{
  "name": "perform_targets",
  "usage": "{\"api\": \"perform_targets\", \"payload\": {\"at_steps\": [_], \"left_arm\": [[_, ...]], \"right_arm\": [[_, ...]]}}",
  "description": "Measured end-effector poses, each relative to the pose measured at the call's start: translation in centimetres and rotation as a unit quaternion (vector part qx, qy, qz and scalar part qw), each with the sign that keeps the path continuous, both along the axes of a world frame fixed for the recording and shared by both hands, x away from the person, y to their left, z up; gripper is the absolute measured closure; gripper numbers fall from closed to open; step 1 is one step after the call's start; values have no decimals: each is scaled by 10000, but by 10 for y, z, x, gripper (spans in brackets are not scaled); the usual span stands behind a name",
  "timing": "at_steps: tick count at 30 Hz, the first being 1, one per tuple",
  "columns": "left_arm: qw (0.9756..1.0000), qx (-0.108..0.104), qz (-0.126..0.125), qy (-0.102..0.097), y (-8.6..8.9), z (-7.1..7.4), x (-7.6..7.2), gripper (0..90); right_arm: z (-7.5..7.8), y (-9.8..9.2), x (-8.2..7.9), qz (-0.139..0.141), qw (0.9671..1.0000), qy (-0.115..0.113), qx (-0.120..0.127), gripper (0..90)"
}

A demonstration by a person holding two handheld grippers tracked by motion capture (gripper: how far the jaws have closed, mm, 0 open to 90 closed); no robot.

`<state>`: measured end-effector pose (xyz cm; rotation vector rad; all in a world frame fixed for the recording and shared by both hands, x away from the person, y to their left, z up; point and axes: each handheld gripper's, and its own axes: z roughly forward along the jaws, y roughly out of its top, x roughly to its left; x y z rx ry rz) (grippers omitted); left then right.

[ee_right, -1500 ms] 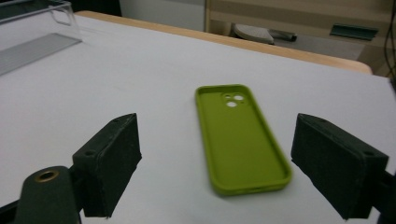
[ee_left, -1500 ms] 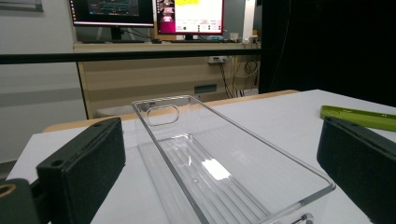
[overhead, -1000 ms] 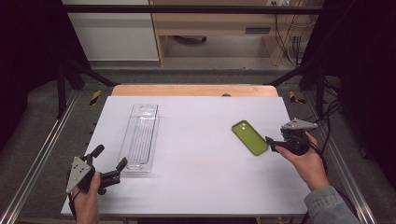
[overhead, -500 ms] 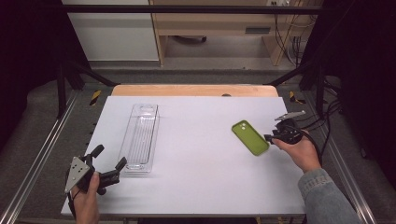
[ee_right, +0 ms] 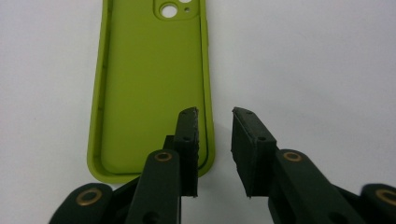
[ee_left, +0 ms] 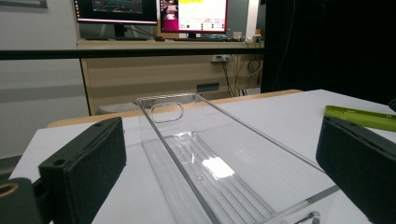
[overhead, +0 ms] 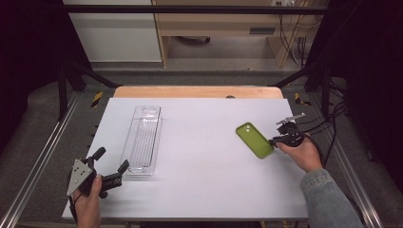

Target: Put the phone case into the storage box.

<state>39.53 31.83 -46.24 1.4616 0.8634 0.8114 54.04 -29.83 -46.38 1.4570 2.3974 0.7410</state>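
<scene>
Near the right edge of the worktop (overhead: 199,190) lay a green phone case (overhead: 254,139), hollow side up with its camera cut-out toward the far edge. The right gripper (ee_right: 215,135) had come to its near end: one finger stood inside the case wall and the other outside it, and the jaws had just been closing, though a gap was left and the fingers did not yet press on the rim. By my reading the grasp was only begun, with lifting and any placing (perhaps into the tray) yet to do. Toward the left edge stood a clear plastic tray (overhead: 143,140), empty, lengthwise front to back. The left gripper (overhead: 110,167) hovered at the near-left corner, fingers wide apart and holding nothing. No brand or writing was legible on case or tray.
</scene>
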Motion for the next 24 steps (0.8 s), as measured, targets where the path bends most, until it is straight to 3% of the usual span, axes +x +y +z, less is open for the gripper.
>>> {"api": "perform_targets", "payload": {"at_steps": [15, 24], "left_arm": [[10000, 50, 13, 39, -1, -1, -2, 12], [9999, 95, 48, 43, -1, -1, -3, 12]], "right_arm": [[-10, 2, 7, -53, 9998, 162, 40, 778], [-14, 1, 9, -10, 9991, 291, 297, 792]]}}
